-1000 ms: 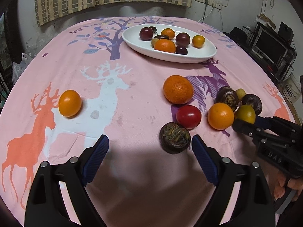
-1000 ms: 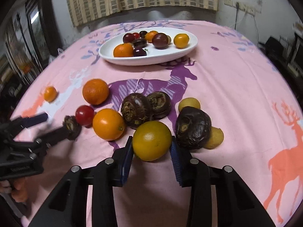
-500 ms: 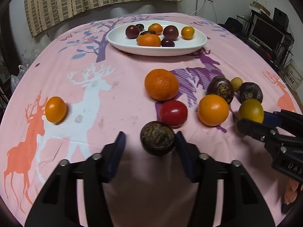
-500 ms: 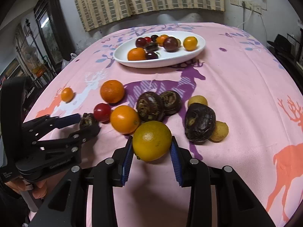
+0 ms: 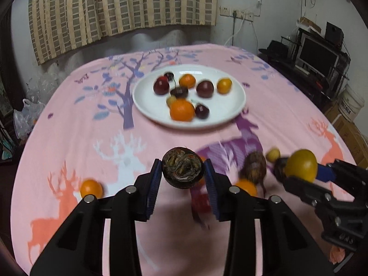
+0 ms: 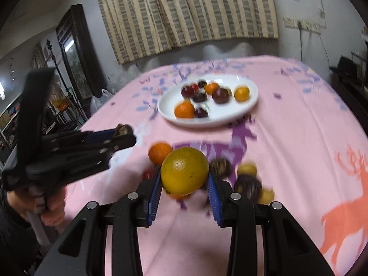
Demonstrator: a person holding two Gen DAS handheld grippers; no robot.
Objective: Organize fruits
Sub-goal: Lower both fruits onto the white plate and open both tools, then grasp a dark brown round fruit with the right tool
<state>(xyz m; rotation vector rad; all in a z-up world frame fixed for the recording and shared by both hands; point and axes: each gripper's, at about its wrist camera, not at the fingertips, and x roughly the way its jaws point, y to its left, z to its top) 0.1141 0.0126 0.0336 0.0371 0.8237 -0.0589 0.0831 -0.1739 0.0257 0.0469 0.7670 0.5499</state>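
Observation:
My left gripper (image 5: 182, 172) is shut on a dark wrinkled passion fruit (image 5: 182, 169) and holds it above the pink tablecloth. My right gripper (image 6: 184, 179) is shut on a yellow-green orange (image 6: 184, 171), also lifted; it shows at the right of the left wrist view (image 5: 300, 165). The white oval plate (image 5: 232, 110) with several fruits stands at the far middle of the table, also seen in the right wrist view (image 6: 232, 117). Loose fruits lie below the grippers: an orange (image 6: 159, 153), dark passion fruits (image 6: 248, 186), small yellow fruits (image 6: 247, 169).
A small orange (image 5: 91, 188) lies alone at the left of the cloth. A red tomato (image 5: 200, 203) sits partly hidden behind my left finger. A curtain and wall stand behind the table; shelves and a monitor (image 5: 319, 58) at the right.
The left gripper closed on the dark passion fruit and lifted it. The right gripper lifted the yellow-green orange. Both views now tilt up toward the plate.

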